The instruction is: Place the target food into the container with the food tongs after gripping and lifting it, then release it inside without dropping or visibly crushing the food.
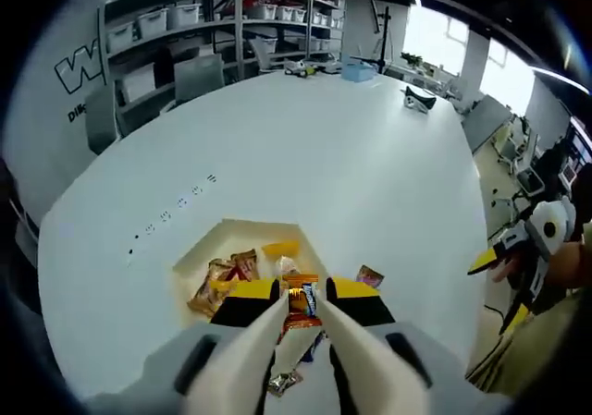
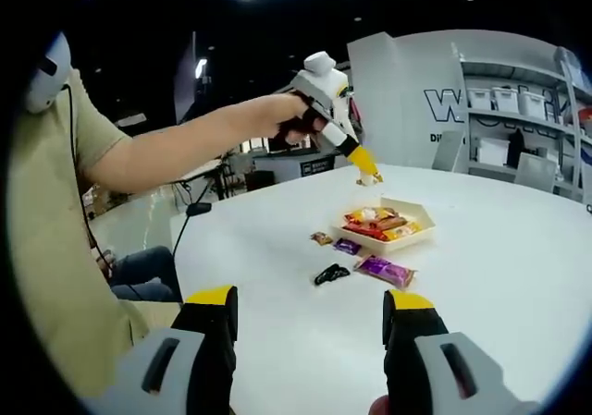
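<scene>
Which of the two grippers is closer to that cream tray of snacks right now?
Left. The left gripper hangs just above the cream tray, holding a snack packet between its jaws. The right gripper sits well back, with loose packets lying between it and the tray.

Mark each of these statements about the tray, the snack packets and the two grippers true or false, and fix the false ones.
1. The tray holds several snack packets. True.
2. The table is dark wood. False: it is white.
3. The left gripper hangs above the tray in the right gripper view. True.
4. The right gripper is shut on a packet. False: it is open with nothing between its jaws.
5. All packets are inside the tray. False: the purple packet and a black packet lie on the table beside it.
6. Shelves with storage bins stand beyond the table. True.
</scene>
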